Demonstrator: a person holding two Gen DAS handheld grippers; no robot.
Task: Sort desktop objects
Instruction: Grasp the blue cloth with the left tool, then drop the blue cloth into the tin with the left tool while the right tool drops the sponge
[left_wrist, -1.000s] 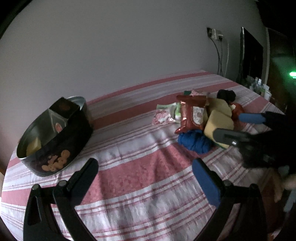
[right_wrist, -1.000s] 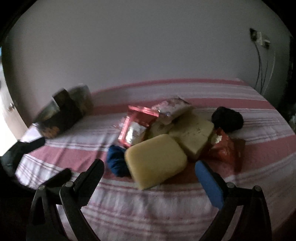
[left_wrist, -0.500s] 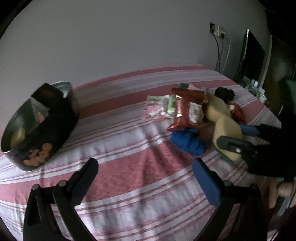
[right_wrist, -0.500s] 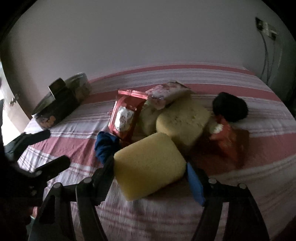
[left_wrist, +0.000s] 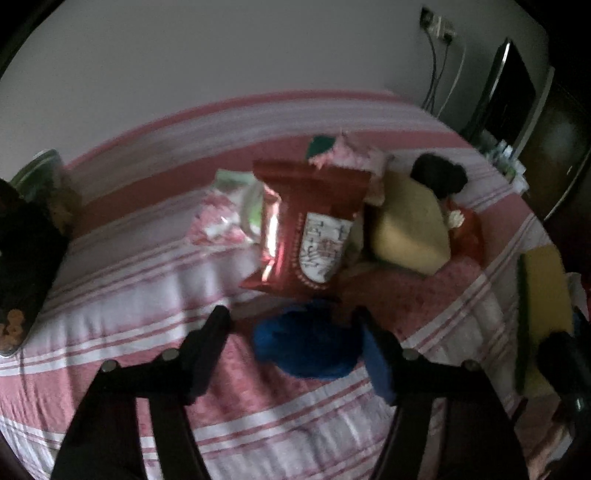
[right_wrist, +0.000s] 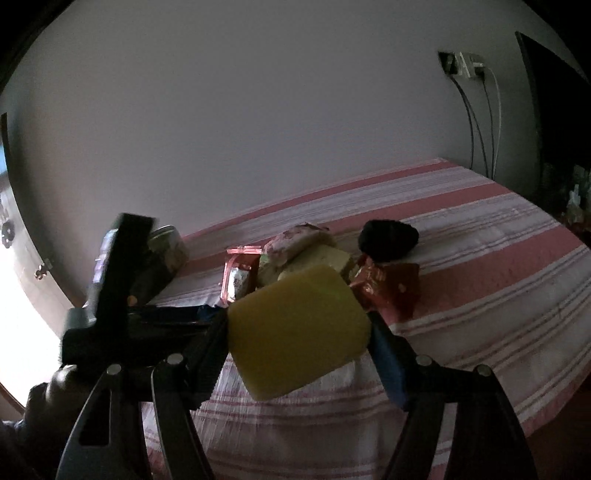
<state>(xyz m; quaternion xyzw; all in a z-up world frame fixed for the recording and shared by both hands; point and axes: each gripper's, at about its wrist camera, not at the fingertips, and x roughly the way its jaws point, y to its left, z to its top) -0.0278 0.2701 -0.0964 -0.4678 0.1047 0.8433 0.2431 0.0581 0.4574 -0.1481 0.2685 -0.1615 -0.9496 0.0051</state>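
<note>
Sponges (left_wrist: 406, 225): two yellow; one blue cloth (left_wrist: 306, 343).

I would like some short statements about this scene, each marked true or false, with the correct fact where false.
1. The right gripper holds a yellow rectangular sponge lifted off the striped cloth. True.
2. The crumpled blue cloth lies between the left gripper's closing jaws. True.
3. The red foil snack bag lies inside the round metal tin. False: it lies on the striped cloth, behind the blue cloth.
4. The dark fuzzy ball is held by the left gripper. False: it rests on the striped cloth, ungripped.
</note>
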